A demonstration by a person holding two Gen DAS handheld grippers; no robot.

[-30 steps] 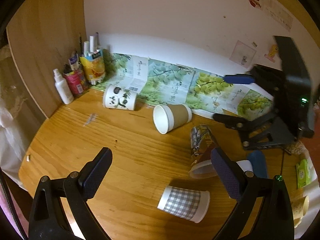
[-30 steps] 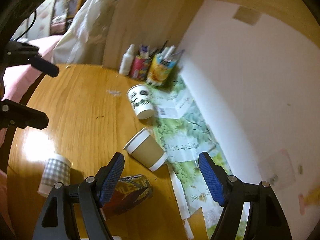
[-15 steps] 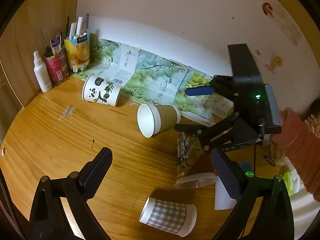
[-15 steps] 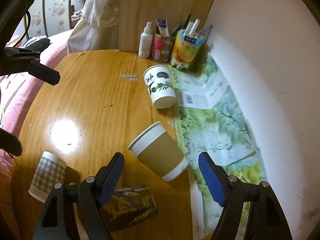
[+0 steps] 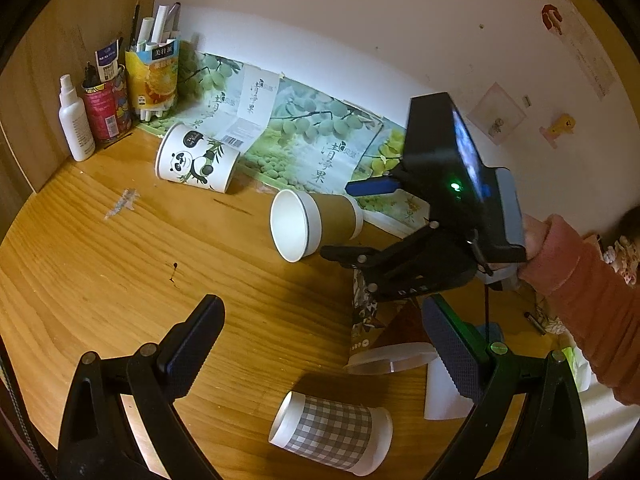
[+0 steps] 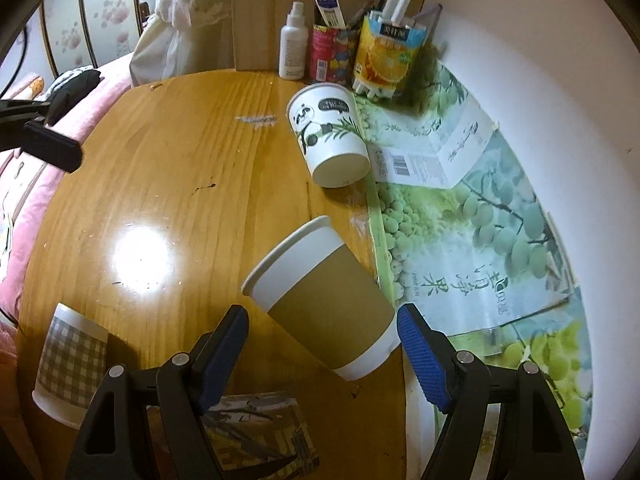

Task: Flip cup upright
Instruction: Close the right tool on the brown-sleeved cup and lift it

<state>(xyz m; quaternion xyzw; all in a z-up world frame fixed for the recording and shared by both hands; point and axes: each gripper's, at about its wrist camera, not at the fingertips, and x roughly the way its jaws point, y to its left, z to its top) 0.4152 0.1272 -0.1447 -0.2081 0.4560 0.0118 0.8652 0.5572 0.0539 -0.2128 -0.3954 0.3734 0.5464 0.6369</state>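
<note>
A brown paper cup (image 6: 320,300) lies on its side on the wooden table, mouth toward the table's middle; it also shows in the left wrist view (image 5: 314,224). My right gripper (image 6: 322,354) is open, its blue pads straddling the cup's base end without touching it; it also shows in the left wrist view (image 5: 352,216). My left gripper (image 5: 320,356) is open and empty, above the table near a checked cup (image 5: 332,434) lying on its side.
A panda cup (image 6: 328,136) lies on its side near the back. A dark patterned cup (image 5: 380,328) stands mouth down beside the right gripper. A spray bottle (image 6: 292,44), pen holders (image 6: 384,56) and a grape-print mat (image 6: 480,240) sit along the wall.
My right gripper has moved forward and down until its open fingers straddle the brown cup. My left gripper has drifted closer to the table with its fingers still open.
</note>
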